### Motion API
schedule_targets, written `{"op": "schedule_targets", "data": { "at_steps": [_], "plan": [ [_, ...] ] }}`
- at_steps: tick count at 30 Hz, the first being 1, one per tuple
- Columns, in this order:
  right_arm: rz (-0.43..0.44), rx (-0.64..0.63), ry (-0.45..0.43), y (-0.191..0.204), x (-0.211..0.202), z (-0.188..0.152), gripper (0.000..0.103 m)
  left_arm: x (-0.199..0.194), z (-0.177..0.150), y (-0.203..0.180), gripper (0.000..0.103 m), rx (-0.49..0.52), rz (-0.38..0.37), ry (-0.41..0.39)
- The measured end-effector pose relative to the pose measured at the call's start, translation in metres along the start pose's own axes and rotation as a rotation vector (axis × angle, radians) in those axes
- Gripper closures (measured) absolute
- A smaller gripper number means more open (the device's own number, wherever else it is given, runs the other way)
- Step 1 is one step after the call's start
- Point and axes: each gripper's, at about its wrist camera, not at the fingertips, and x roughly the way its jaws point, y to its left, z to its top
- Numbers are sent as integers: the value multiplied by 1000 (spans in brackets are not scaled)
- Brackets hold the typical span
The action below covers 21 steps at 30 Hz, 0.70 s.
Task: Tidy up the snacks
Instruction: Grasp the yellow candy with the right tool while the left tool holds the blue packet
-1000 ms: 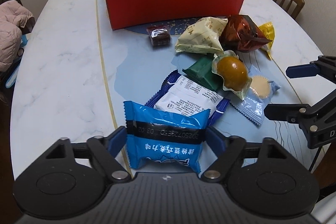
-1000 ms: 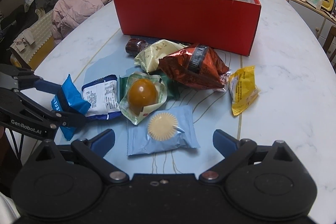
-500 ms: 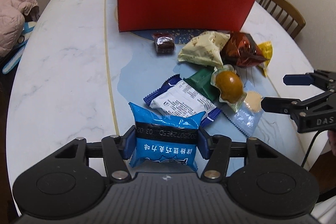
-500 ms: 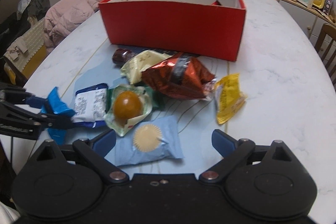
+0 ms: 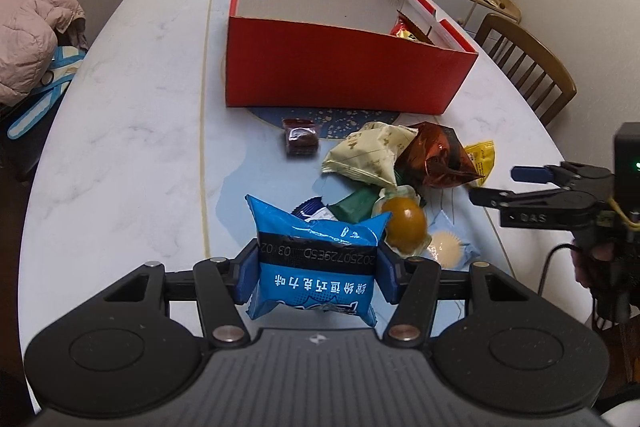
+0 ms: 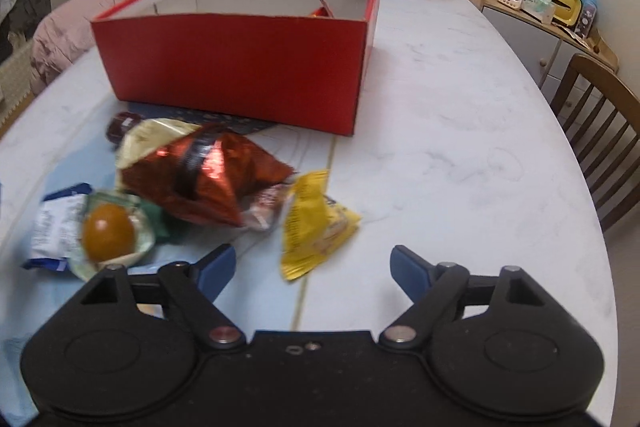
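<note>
- Carrying toward the red box (image 5: 340, 83) at the table's (image 5: 120, 147) far end, lift clear of its front wall.
- Left gripper (image 5: 316, 273) pinches the blue snack packet (image 5: 316, 259); hold steady.
- Right gripper (image 6: 310, 269), jaws just narrowing, empty, nears the yellow packet (image 6: 316, 223).

Blue snack packet (image 5: 316, 259) upright, clamped above pile (image 5: 400, 179)

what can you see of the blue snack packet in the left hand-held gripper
The blue snack packet is a glossy, pillow-shaped plastic wrapper with crimped ends, a black band carrying a printed date code, and white characters that read upside down in the left wrist view. The left hand-held gripper clamps it by its two sides, blue pads pressing in. It looks lifted off the table, in front of the other snacks.
</note>
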Motion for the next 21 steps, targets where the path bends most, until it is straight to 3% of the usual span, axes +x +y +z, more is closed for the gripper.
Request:
{"op": "schedule_targets", "data": {
  "at_steps": [11, 17, 21],
  "plan": [
    [25, -71, -21, 0, 25, 11, 33, 7, 7, -11, 46, -13, 24, 8],
    [51, -52, -26, -5, 28, 11, 50, 7, 8, -14, 46, -12, 27, 10],
    [50, -21, -39, -8, 25, 10, 52, 7, 9, -15, 46, -15, 31, 7]
  ]
}}
